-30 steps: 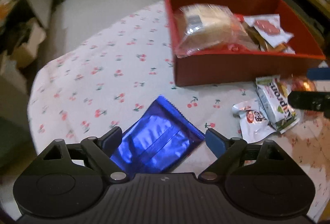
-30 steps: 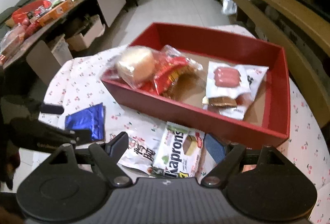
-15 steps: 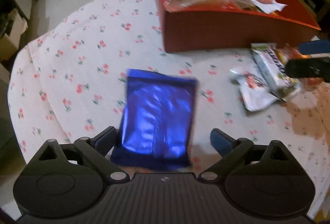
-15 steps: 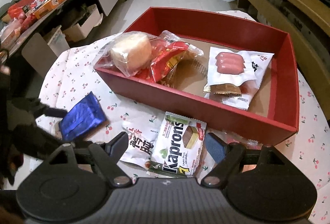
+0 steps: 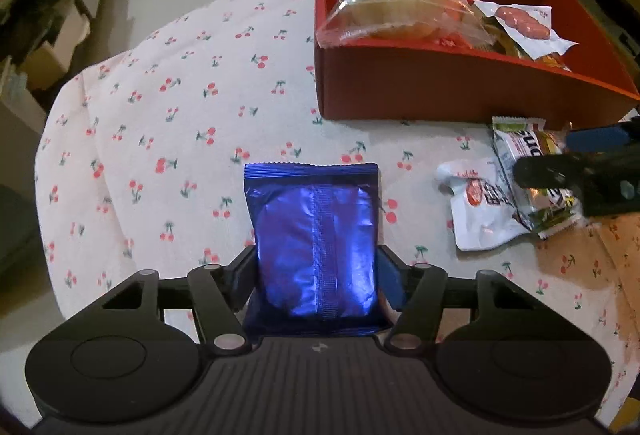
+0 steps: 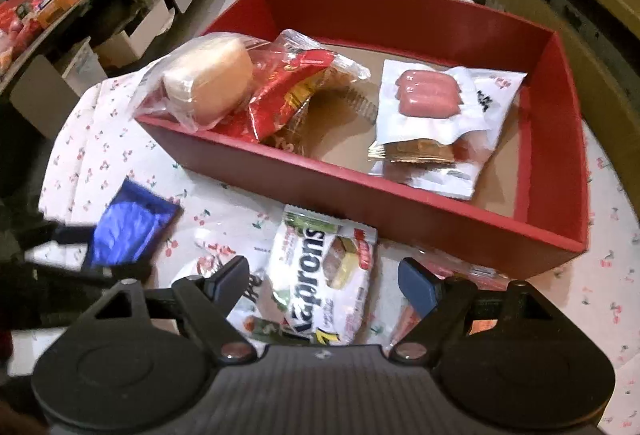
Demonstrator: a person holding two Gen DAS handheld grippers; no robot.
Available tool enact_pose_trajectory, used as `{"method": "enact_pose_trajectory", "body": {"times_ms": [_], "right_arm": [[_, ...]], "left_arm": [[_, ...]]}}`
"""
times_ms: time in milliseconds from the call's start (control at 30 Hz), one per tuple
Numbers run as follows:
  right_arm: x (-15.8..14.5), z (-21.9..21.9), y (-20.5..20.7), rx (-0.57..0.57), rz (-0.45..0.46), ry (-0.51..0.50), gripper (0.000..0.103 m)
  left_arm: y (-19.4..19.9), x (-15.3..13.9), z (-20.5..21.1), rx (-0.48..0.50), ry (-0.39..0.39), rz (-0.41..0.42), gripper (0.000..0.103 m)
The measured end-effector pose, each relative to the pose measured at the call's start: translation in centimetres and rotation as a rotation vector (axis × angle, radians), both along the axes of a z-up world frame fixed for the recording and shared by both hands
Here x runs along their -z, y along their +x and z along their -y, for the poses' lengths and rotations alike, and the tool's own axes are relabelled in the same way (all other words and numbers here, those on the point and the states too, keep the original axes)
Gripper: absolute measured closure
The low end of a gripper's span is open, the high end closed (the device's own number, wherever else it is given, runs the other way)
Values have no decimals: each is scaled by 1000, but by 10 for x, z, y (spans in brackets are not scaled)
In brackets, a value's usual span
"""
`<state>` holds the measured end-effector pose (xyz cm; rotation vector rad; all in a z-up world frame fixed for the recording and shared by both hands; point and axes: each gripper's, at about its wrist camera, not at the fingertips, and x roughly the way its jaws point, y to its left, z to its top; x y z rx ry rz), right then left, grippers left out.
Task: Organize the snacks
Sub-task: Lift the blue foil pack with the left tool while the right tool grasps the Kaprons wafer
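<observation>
Fingers [image 5: 384,267] of left gripper [image 5: 316,271] pinching one blue packet [image 5: 316,239]

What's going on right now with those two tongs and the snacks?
Left tongs just closed on blue packet. Right tongs open over Kaprons pack. Red box ahead, path clear.
</observation>
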<state>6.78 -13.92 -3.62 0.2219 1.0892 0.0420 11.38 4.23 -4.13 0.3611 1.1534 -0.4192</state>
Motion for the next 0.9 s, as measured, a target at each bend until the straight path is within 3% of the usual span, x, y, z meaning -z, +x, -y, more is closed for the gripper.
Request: {"method": "enact_pose_trajectory", "body": {"times_ms": [233,367,533,600,700,767,833,867,900], "right_arm": [[13,-6,5,-7,-17,-8,4],[10,-12,2,-22,-14,-86,24],[10,-17,-7,-76,-10,-85,25],[9,-19,-8,-91,-10,-86,25],[8,-22,-11,-107,-7,-92,25],[8,-24,-13,-116,-3,-103,25],[6,-25,-15,-127,4,-107,25],[5,-25,-17,-131,10,-109,25],[2,-26,-19,-134,19,-110,25]], "left_arm": [[-29,-3,3,29,-9,-15,36],[-34,-2,10,47,27,28,35],[-36,0,16,61,63,79,28],[-36,2,17,60,83,99,17],[-35,5,18,50,109,124,10],[-35,5,17,38,106,120,11],[-37,3,16,29,89,109,20],[-38,1,17,33,74,102,32],[-40,0,18,39,66,96,36]]}}
